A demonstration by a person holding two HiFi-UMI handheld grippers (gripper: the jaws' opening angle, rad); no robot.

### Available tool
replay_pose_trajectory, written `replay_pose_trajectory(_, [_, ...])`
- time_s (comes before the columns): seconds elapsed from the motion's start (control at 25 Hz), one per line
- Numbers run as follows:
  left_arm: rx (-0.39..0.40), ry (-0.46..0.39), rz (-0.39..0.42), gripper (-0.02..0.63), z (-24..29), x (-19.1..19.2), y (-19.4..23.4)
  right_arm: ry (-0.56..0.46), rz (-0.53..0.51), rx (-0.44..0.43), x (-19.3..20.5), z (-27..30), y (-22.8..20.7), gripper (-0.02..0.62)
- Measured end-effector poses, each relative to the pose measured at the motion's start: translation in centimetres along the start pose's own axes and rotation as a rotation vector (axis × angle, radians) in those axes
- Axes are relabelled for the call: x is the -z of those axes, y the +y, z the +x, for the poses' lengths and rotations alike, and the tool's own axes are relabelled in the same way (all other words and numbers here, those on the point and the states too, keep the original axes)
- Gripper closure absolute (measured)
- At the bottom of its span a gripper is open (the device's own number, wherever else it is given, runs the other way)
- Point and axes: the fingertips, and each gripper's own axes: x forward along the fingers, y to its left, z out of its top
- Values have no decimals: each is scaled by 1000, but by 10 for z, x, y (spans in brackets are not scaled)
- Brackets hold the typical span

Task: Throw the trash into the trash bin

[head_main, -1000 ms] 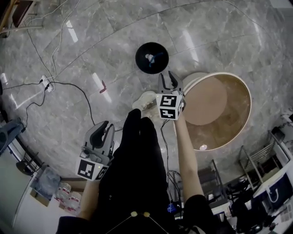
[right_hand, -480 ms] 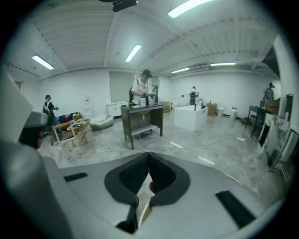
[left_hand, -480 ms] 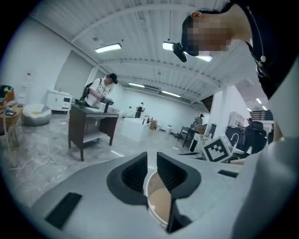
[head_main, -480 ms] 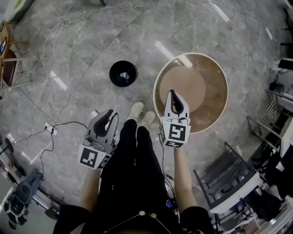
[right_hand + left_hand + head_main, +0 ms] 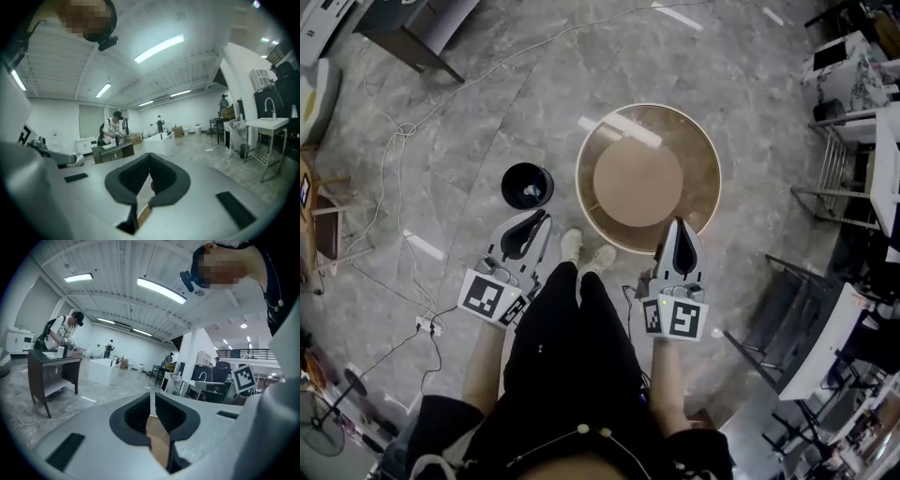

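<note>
The black trash bin (image 5: 526, 186) stands on the grey marble floor, left of the person's shoes, with pale trash (image 5: 533, 192) lying inside it. My left gripper (image 5: 538, 218) is held up in front of the left hip, nearer the body than the bin, its jaws together with only a thin slit and nothing between them. My right gripper (image 5: 679, 226) hangs over the near rim of the round table, shut and empty. Both gripper views look out level across the room: the left gripper (image 5: 152, 397) and the right gripper (image 5: 149, 159) each show bare pads.
A round wooden table (image 5: 701, 150) stands just ahead to the right. Cables and a power strip (image 5: 423, 324) trail over the floor at left. A dark desk (image 5: 417, 23) sits far left; metal racks and chairs (image 5: 844, 159) crowd the right side. A person (image 5: 61, 333) works at a distant desk.
The right gripper was open beside the bin; it has shut and lifted back toward the body. The left gripper also rose. Both now point out level, and the bin looks farther below.
</note>
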Motion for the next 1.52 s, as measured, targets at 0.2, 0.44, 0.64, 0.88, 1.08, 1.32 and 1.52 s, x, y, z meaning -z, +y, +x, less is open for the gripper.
replay_pose_trajectory(0.2, [107, -41, 96, 571, 20, -48, -38, -134, 39, 103, -57, -57, -28, 592])
replay_pose_trajectory(0.44, [184, -118, 152, 579, 38, -92, -71, -258, -16, 162, -101, -105, -41, 592])
replay_pose_trajectory(0.64, [193, -160, 172, 583, 48, -110, -89, -239, 6, 175, -104, -118, -52, 592])
replay_pose_trajectory(0.88, [175, -161, 196, 586, 48, -106, -103, -190, 50, 196, -88, -130, -68, 592])
replay_pose_trajectory(1.08, [164, -165, 203, 588, 55, -100, -120, -154, 102, 183, -78, -130, -87, 594])
replay_pose_trajectory(1.32, [169, -169, 229, 588, 49, -104, -120, -147, 50, 195, -86, -126, -80, 594])
replay_pose_trajectory(1.52, [170, -173, 227, 588, 53, -103, -123, -149, 13, 202, -88, -127, -82, 594])
